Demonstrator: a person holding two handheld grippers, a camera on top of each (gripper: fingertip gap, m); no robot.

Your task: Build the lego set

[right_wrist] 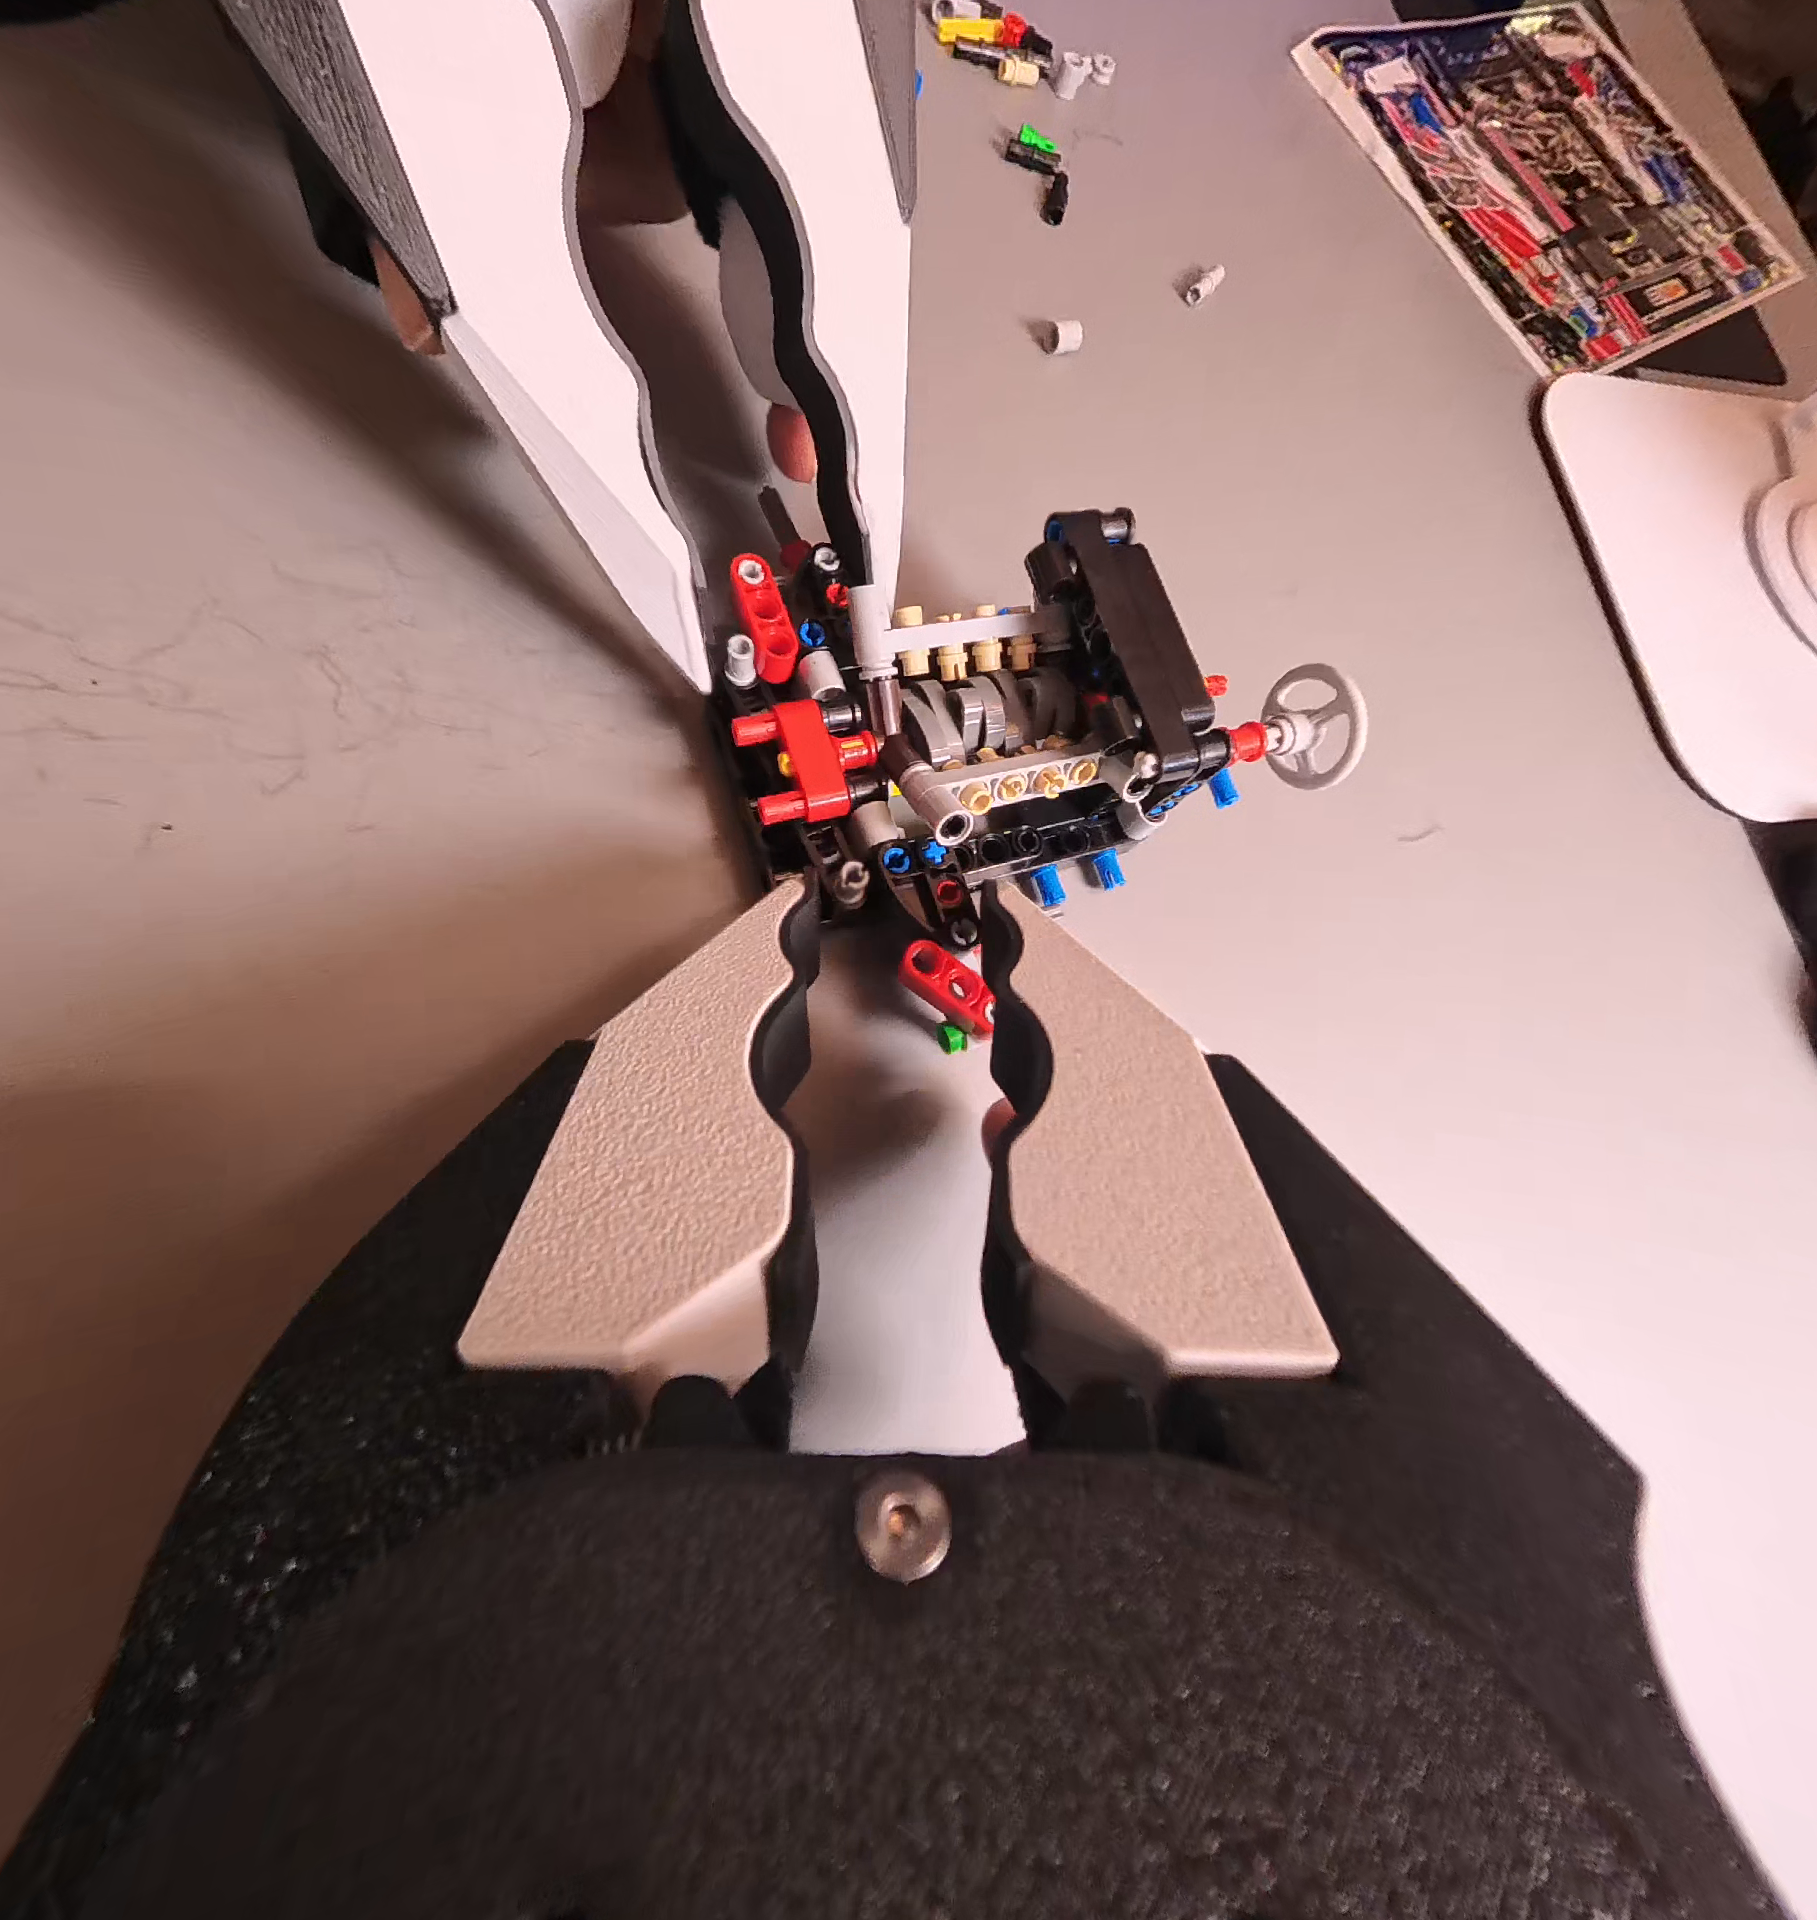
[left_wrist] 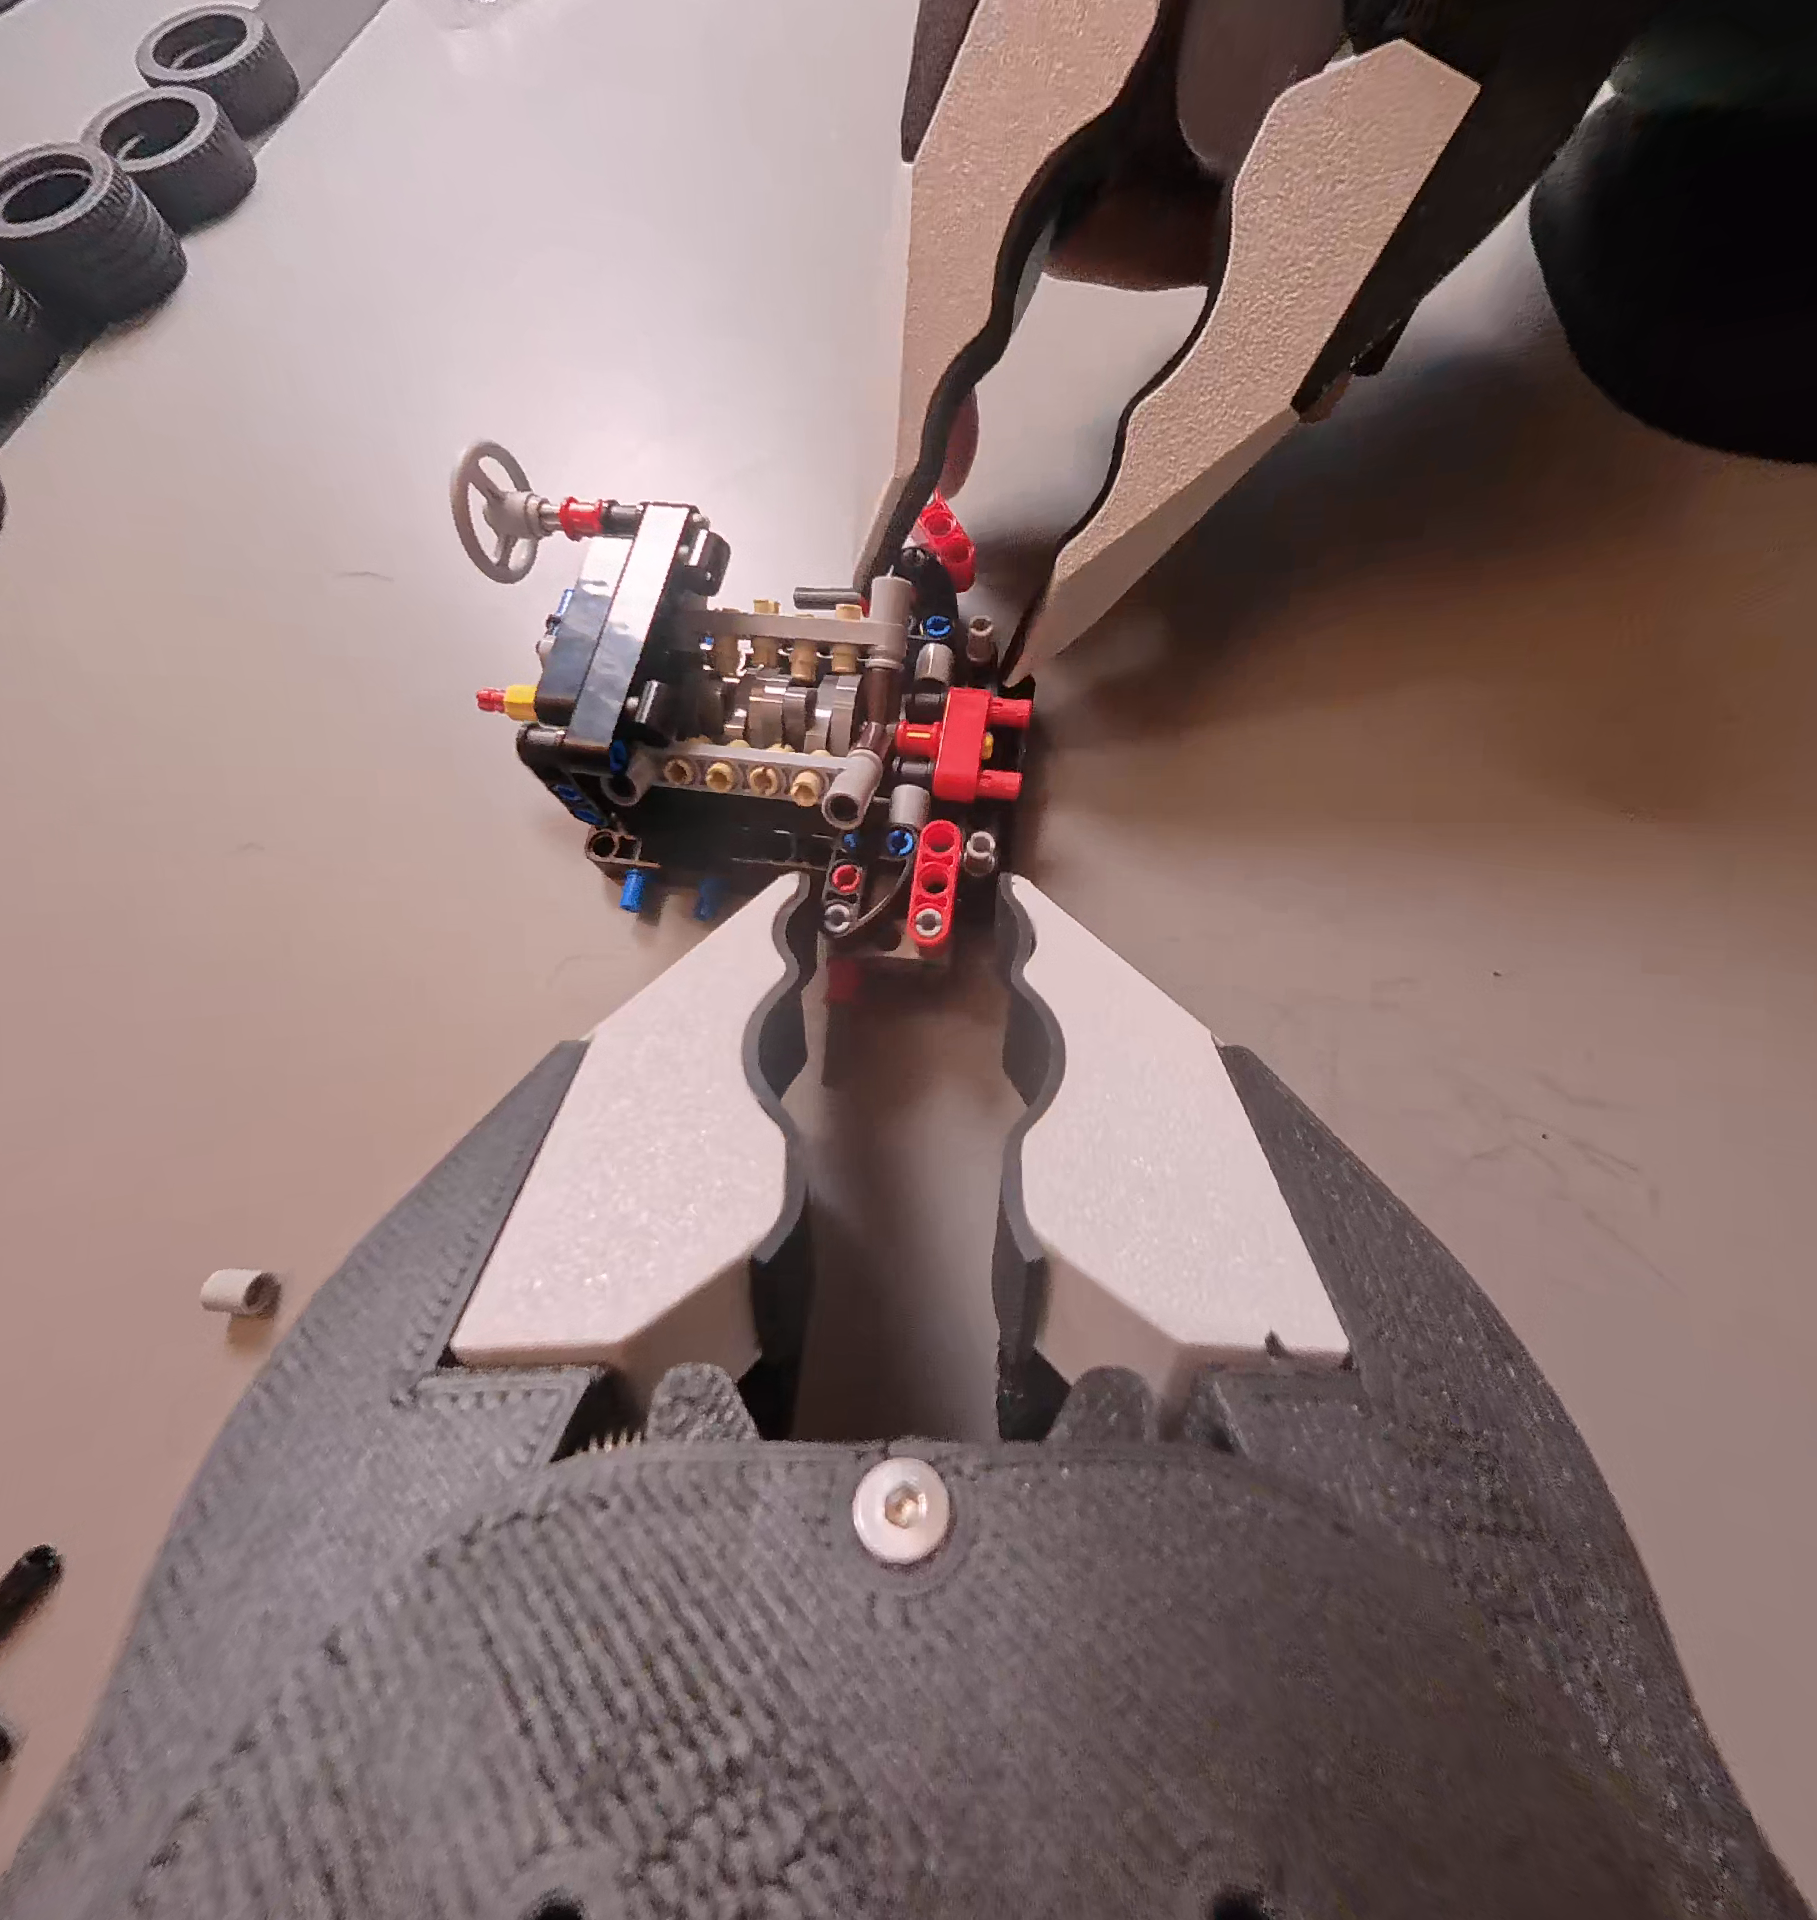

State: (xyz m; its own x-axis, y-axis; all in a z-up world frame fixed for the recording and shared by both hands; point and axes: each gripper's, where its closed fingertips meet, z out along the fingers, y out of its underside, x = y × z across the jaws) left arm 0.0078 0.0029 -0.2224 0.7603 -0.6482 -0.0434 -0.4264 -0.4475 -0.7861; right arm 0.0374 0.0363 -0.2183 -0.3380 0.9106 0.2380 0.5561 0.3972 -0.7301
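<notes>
Partly built lego assembly (left_wrist: pixel 769 717) sat on the pale surface (left_wrist: pixel 468 312), between the two grippers, which met it from opposite ends. Assembly: black frame, grey beams with tan pins, grey gear-like parts in the middle, red connectors at the near end, blue pins along one side, a grey steering wheel (left_wrist: pixel 493 525) sticking out on an axle at the far end. Left gripper (left_wrist: pixel 899 883) sat low at the red-connector end, its fingertips set either side of that end and close against it; jaws stood part-way open, and whether they actually clamped the frame could not be told. Right gripper (right_wrist: pixel 888 894) came in from the opposite side, jaws likewise part-way apart and bracketing the black corner of the assembly; firm hold could not be confirmed. In the right wrist view a loose red beam (right_wrist: pixel 948 985) with a small green piece lay on the surface between the right gripper's fingers, just beside the assembly. Black tyres (left_wrist: pixel 83 208) stood in a row well apart at the far left of the left wrist view. A small grey bush (left_wrist: pixel 241 1294) lay alone near the left gripper's body. A colourful instruction booklet (right_wrist: pixel 1548 177) and a scatter of small loose parts (right_wrist: pixel 1029 52) lay farther off.
</notes>
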